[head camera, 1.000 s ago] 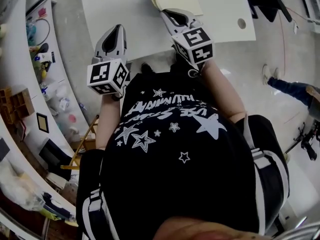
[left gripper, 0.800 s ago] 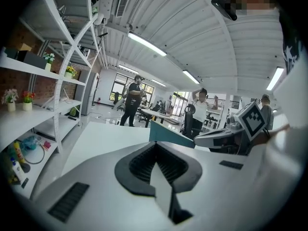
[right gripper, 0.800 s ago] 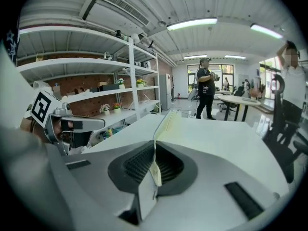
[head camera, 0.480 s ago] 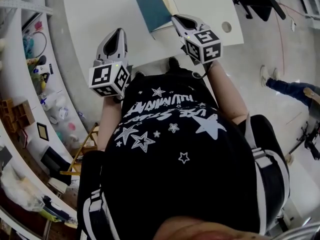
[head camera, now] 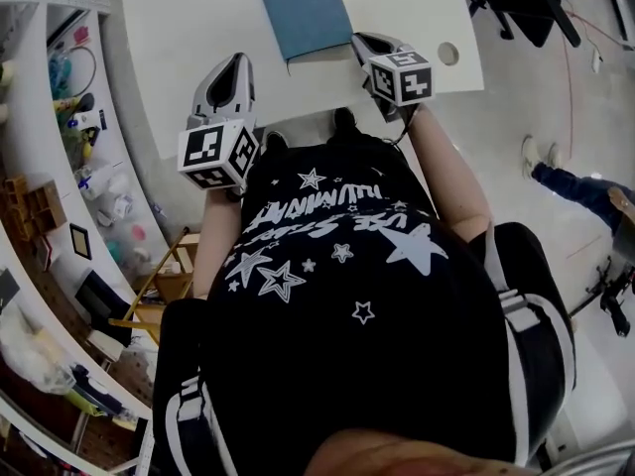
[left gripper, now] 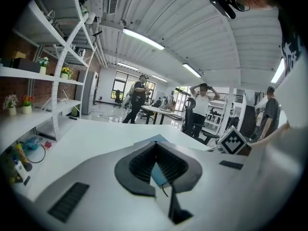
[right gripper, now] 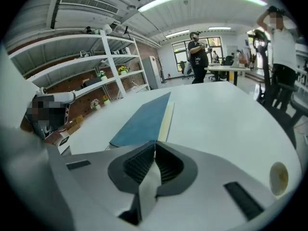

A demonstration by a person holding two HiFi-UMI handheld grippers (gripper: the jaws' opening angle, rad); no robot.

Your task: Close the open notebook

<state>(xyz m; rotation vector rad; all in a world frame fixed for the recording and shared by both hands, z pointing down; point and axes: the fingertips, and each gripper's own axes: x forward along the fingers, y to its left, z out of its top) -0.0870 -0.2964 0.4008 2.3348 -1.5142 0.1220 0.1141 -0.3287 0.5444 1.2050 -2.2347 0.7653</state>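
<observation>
The notebook [head camera: 303,10] lies closed on the white table [head camera: 189,18], blue cover up, cream page edges along its right side. My right gripper [head camera: 359,40] sits just off the notebook's near right corner, apart from it. Its jaws are closing, tips together, nothing between them. In the right gripper view the notebook [right gripper: 142,121] stretches away beyond the right gripper [right gripper: 155,142]. My left gripper [head camera: 236,59] hovers at the table's near edge, left of the notebook, shut and empty. In the left gripper view, a blue corner of the notebook [left gripper: 157,139] shows past the left gripper [left gripper: 155,144].
A round cable hole [head camera: 447,54] is in the table's right part, seen also as the hole [right gripper: 278,177] in the right gripper view. Cluttered white shelves [head camera: 40,167] curve along the left. A person's legs [head camera: 575,177] are on the floor at right. People and desks stand far behind.
The notebook went from open cream pages to half folded to closed with its blue cover up. My right gripper drew back and down toward the table's near edge. The left barely shifted.
</observation>
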